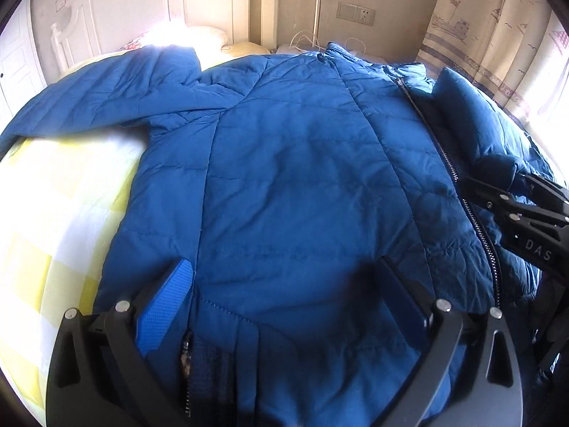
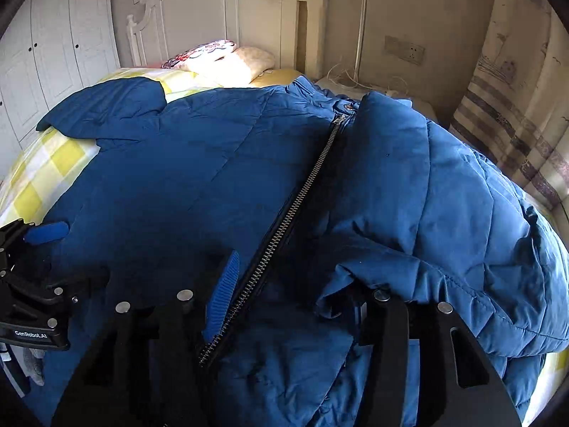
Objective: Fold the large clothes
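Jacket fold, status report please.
Left gripper open at hem. Right gripper open beside zipper. Blue jacket flat, one sleeve folded in. Nothing obstructing.

L gripper (image 1: 288, 299) is held low, tipped down, jaws spread wide apart. R gripper (image 2: 295, 291) is tipped down too, jaws parted; one finger (image 2: 222, 297) is seen, other is hidden.

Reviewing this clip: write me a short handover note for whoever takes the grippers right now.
Left gripper: open, hovering low over the jacket's hem, holding nothing.
Right gripper: open beside the zipper; the folded sleeve cuff lies over one of its fingers, not clamped.
Jacket: spread front up on the checked bed sheet.
Done: one sleeve folded in over the front.
Left: fold in the other sleeve, still spread out, then fold the body.
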Tool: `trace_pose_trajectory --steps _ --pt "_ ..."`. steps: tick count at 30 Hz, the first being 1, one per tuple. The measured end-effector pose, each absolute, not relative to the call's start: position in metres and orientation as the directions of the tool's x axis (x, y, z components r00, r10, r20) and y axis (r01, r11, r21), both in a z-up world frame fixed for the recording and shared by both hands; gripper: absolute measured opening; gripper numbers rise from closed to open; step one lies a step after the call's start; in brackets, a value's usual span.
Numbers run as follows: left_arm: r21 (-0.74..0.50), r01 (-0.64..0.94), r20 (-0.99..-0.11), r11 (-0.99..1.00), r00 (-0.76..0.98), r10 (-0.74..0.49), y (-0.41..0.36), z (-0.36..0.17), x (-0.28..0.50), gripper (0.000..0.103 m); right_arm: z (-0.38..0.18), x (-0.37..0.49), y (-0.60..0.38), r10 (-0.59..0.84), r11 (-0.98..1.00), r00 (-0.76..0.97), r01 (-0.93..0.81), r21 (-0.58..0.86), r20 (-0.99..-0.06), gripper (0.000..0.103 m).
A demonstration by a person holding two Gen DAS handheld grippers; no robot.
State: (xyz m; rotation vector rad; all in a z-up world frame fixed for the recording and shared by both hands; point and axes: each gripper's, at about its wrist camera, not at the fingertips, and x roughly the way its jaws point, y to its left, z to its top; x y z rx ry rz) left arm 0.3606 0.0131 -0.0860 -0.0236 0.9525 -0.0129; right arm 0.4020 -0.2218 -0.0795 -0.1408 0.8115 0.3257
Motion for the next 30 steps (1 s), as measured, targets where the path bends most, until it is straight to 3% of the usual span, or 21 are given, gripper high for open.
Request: trace_pose_trajectory --steps 1,6,11,17,24,25,27,28,29,30 --pt "-0.02 0.0 -0.817 1.0 0.577 -0.016 0.013 -0.086 0.361 0.101 -0.074 0.4 -0.225 0.246 0.941 0.642 -0.338 0.02 -0.726 0.077" --pt "0.003 -0.001 -0.821 1.0 0.571 0.002 0.011 -0.087 0.36 0.101 -0.046 0.346 -0.262 0.221 0.962 0.689 -0.272 0.037 -0.69 0.078" --pt "0.109 0.072 -0.788 0.991 0.615 0.042 -0.014 -0.075 0.351 0.096 -0.057 0.298 -0.33 0.039 0.998 0.7 -0.059 -0.004 -0.713 0.075" --pt "0.286 0.376 -0.685 0.881 0.723 -0.087 -0.129 -0.04 0.338 0.097 -0.096 0.267 -0.387 0.032 0.989 0.655 0.089 0.119 -0.755 0.068" --pt "0.476 0.546 -0.63 0.689 0.758 -0.166 -0.281 -0.044 0.363 0.096 -0.101 0.271 -0.389 0.049 0.987 0.653 0.086 0.138 -0.756 0.069" --pt "0.488 0.565 -0.642 0.666 0.749 -0.165 -0.297 -0.049 0.366 0.093 -0.101 0.268 -0.391 0.061 0.984 0.656 0.088 0.157 -0.752 0.068" --pt "0.477 0.587 -0.679 0.654 0.719 -0.149 -0.319 -0.059 0.379 0.069 -0.101 0.267 -0.394 0.063 0.983 0.659 0.09 0.162 -0.75 0.068" --pt "0.429 0.607 -0.71 0.669 0.685 -0.165 -0.322 -0.061 0.385 0.037 -0.101 0.268 -0.394 0.06 0.983 0.658 0.09 0.157 -0.751 0.068" --pt "0.354 0.614 -0.731 0.705 0.652 -0.202 -0.319 -0.059 0.389 0.023 -0.101 0.268 -0.393 0.056 0.984 0.658 0.091 0.153 -0.751 0.068" --pt "0.278 0.599 -0.723 0.751 0.645 -0.247 -0.309 -0.053 0.392 0.018 -0.101 0.267 -0.393 0.056 0.984 0.658 0.091 0.152 -0.751 0.068"
